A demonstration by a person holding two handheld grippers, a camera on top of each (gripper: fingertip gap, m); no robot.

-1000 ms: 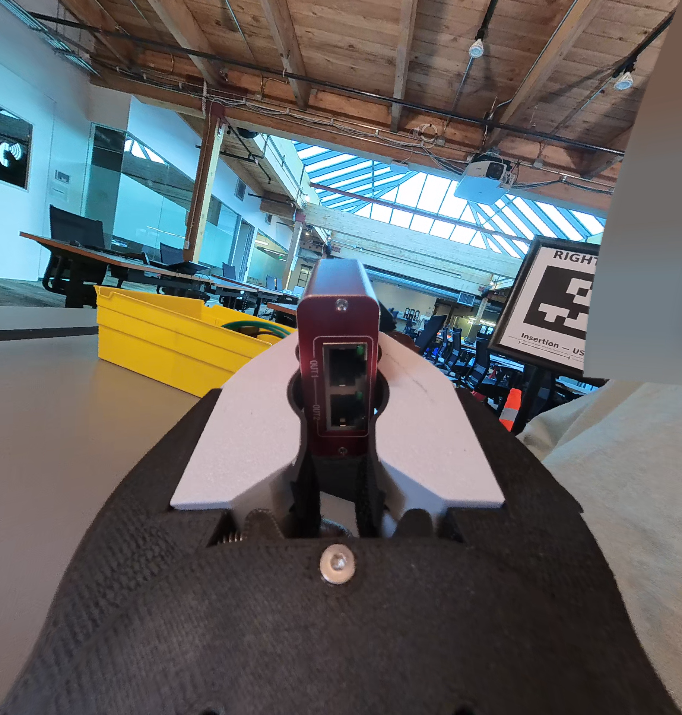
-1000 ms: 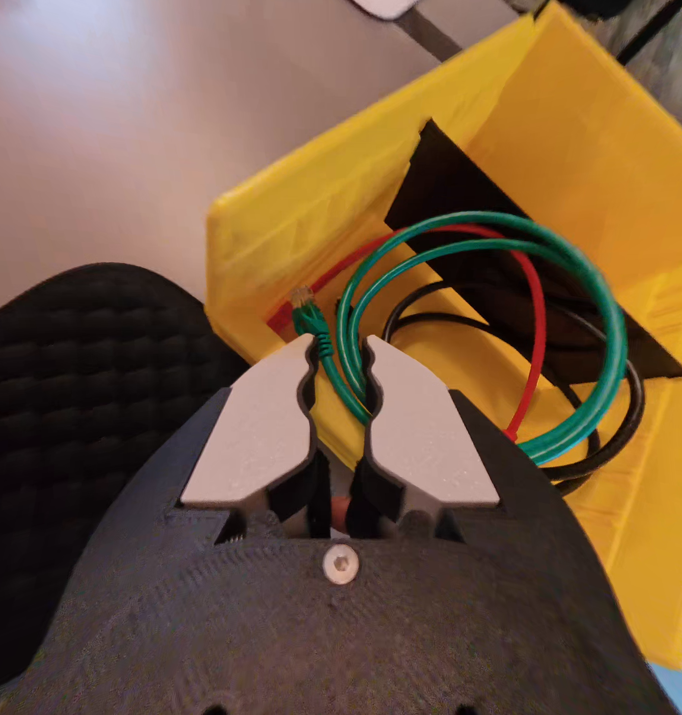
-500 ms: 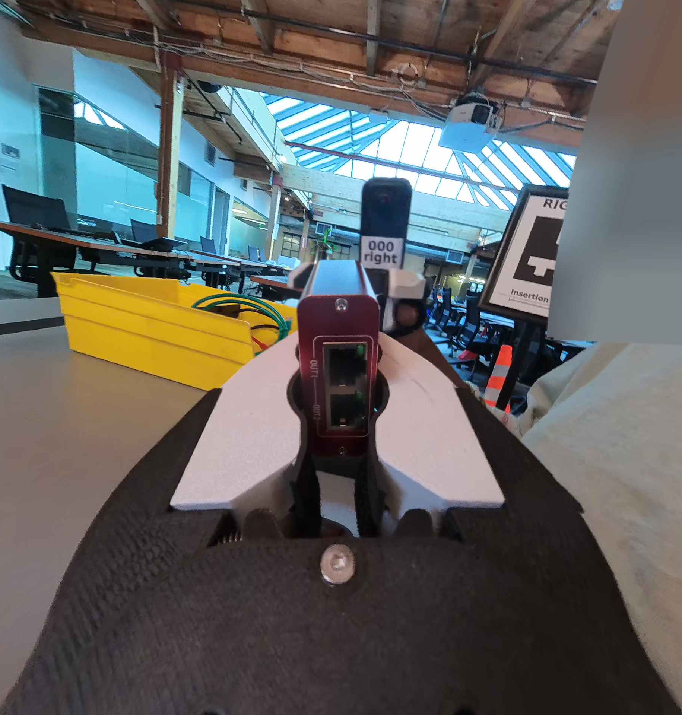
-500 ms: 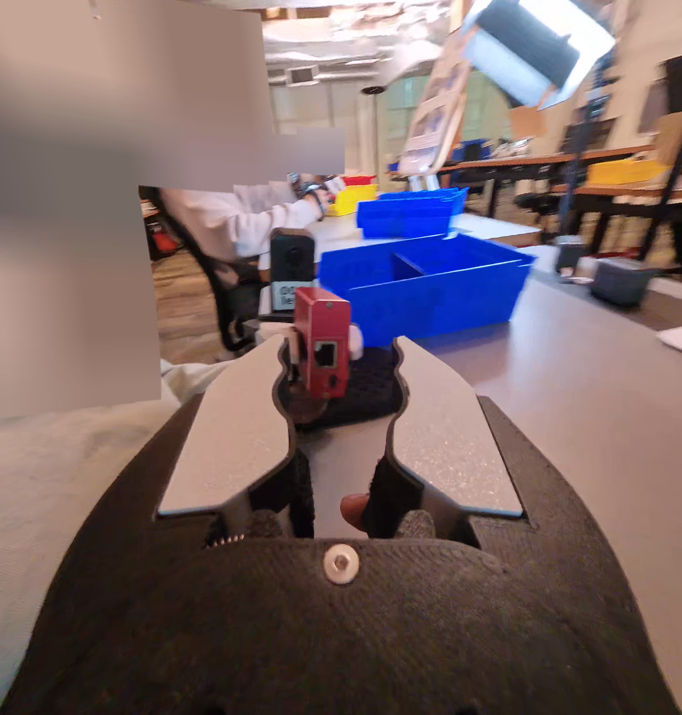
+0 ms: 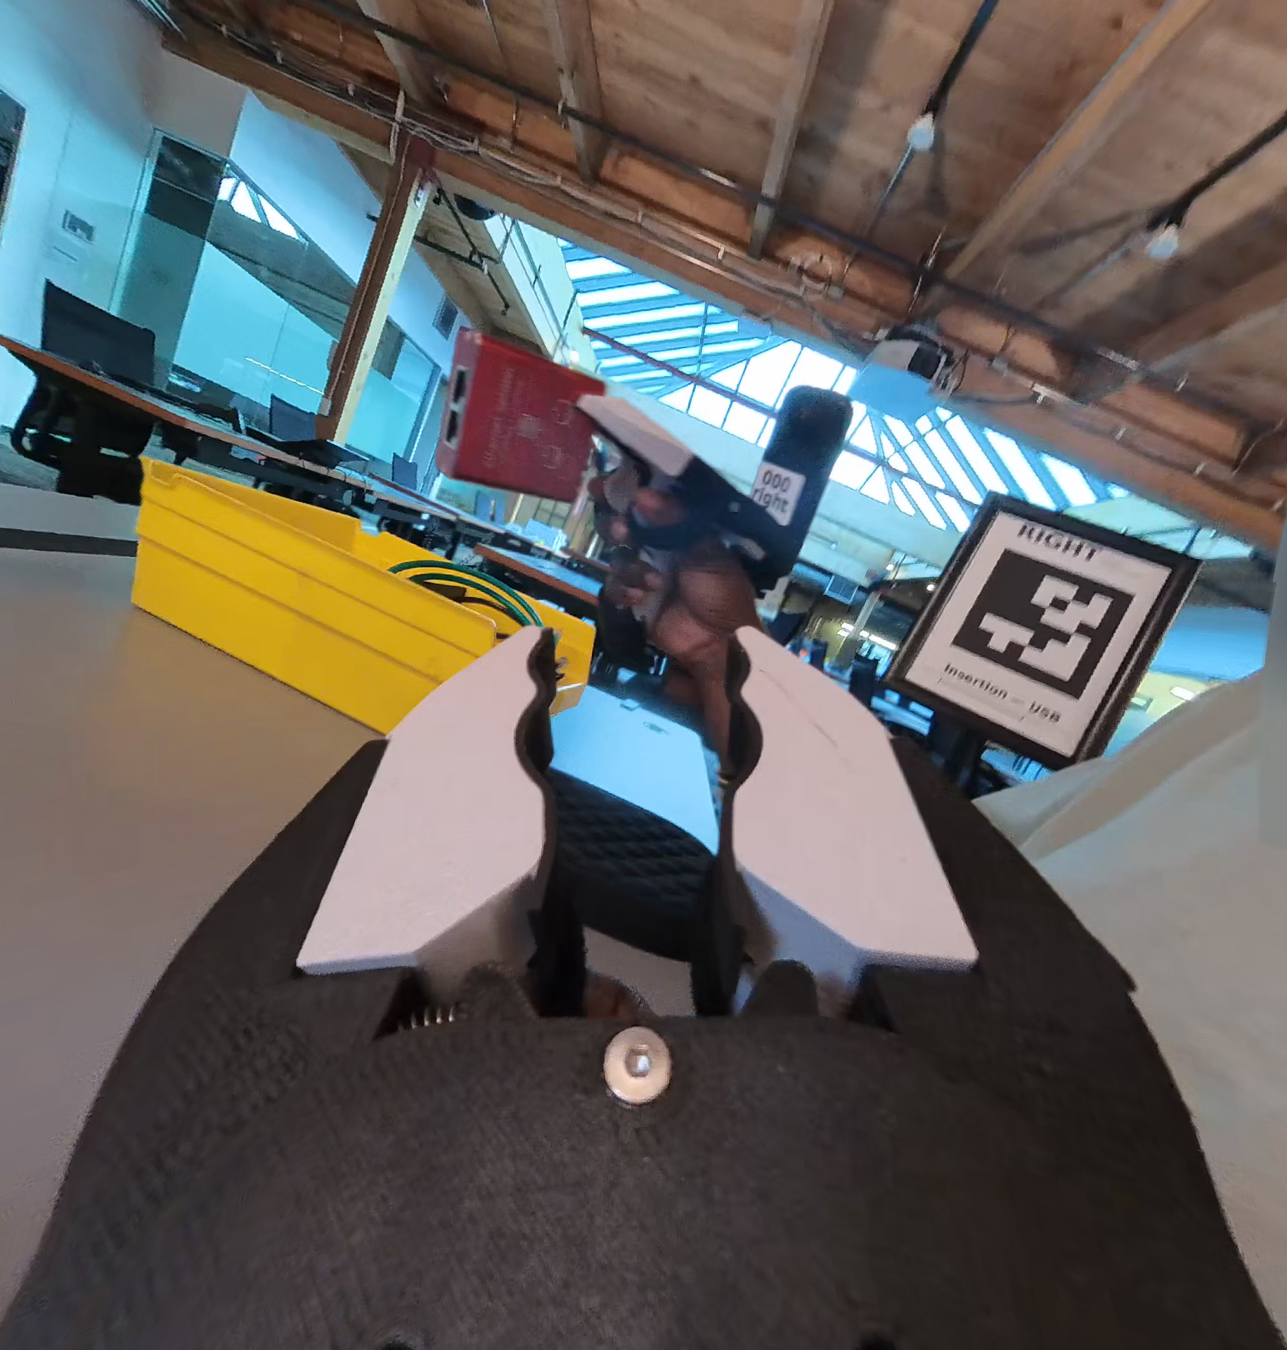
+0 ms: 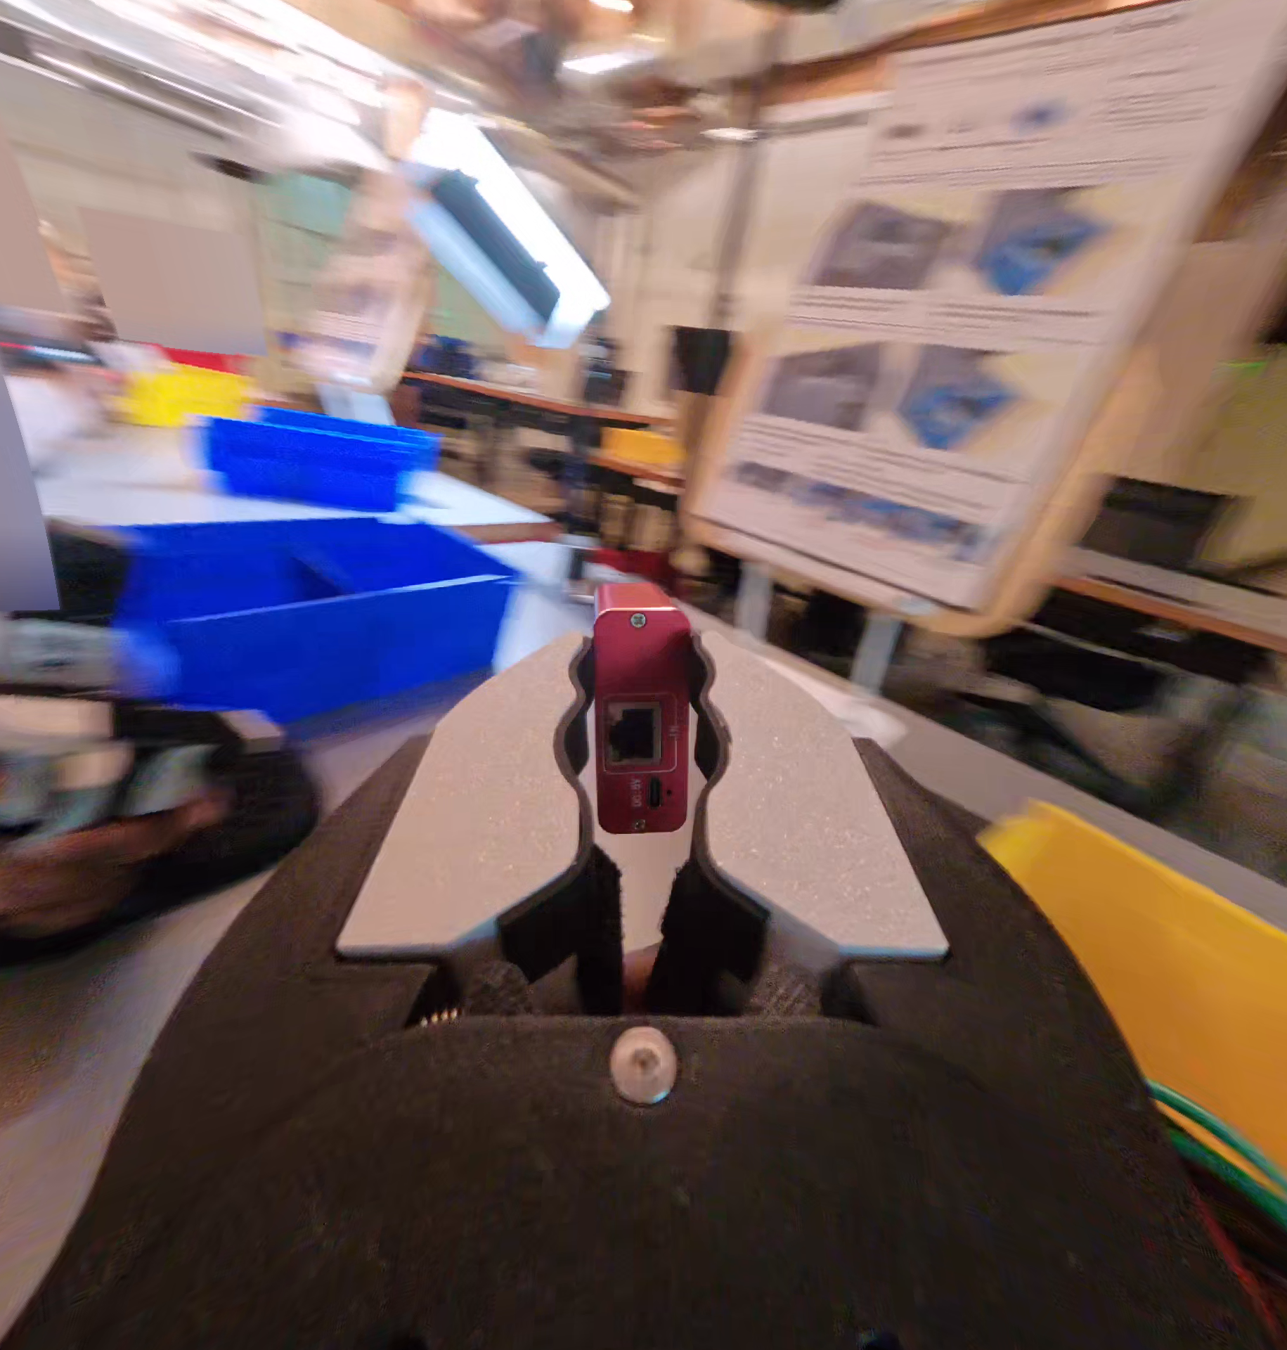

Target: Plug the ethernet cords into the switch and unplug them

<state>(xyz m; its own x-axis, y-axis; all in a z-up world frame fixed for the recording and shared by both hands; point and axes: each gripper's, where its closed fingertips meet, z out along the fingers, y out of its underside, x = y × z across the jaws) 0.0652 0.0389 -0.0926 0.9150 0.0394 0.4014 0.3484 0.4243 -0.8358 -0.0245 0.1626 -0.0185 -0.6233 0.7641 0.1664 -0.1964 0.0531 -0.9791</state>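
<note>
The red switch [image 6: 640,708] is clamped between my right gripper's [image 6: 640,650] grey fingers, one port facing the camera. In the left wrist view the same switch [image 5: 512,427] is held up in the air by the right gripper [image 5: 596,413], above the yellow bin [image 5: 311,599]. My left gripper [image 5: 640,650] is open and empty, low over the grey table. Green ethernet cord [image 5: 479,584] loops out of the yellow bin; it also shows in the right wrist view [image 6: 1239,1176] at the lower right, with a red cord beside it.
A black foam pad [image 5: 625,855] lies on the table in front of the left gripper. A framed marker sign [image 5: 1042,628] stands at the right. A blue bin [image 6: 311,606] stands on the table left of the right gripper. The yellow bin's wall [image 6: 1173,971] is at its right. Tip to tip, the grippers are about 15 cm apart.
The switch has passed from my left gripper to my right one. The left gripper has opened and is empty. The right gripper has left the green cord in the bin and lifted the switch.
</note>
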